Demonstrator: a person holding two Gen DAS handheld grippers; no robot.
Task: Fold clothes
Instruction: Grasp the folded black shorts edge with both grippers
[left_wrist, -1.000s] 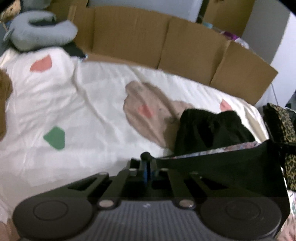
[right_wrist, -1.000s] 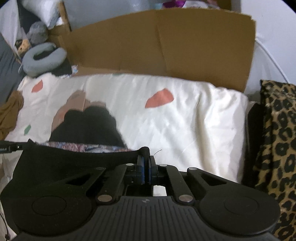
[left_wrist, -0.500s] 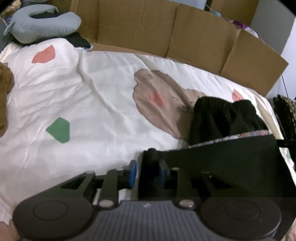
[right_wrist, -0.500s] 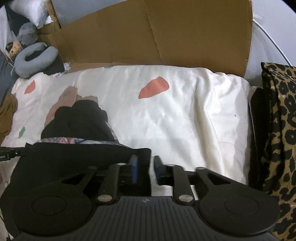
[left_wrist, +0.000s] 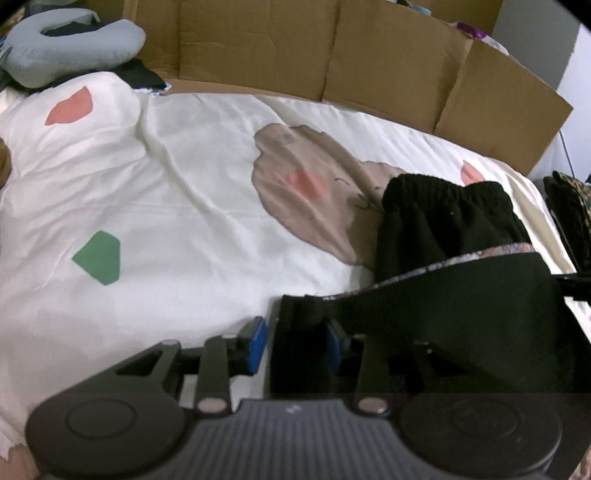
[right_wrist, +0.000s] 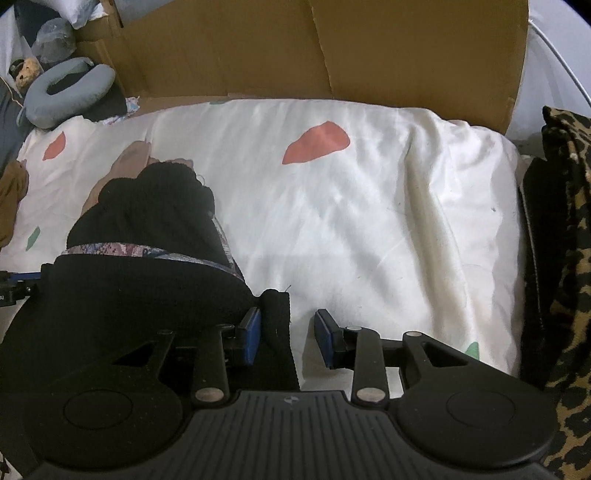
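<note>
Black garment (right_wrist: 140, 295) lies on the bed sheet (right_wrist: 369, 229), near edge doubled over, a patterned lining strip showing at the fold, cuffed end bunched toward the cardboard wall (right_wrist: 295, 48). Left gripper (left_wrist: 295, 343) and right gripper (right_wrist: 284, 338): fingers spread, a garment corner sitting loose between each pair, nothing pinched. Reads as one fold laid; far end needs flattening, more folds likely left.

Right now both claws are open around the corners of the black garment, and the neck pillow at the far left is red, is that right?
Not quite: the neck pillow is grey, as the right wrist view shows. Both the left claw and right claw are open at the black garment.
</note>
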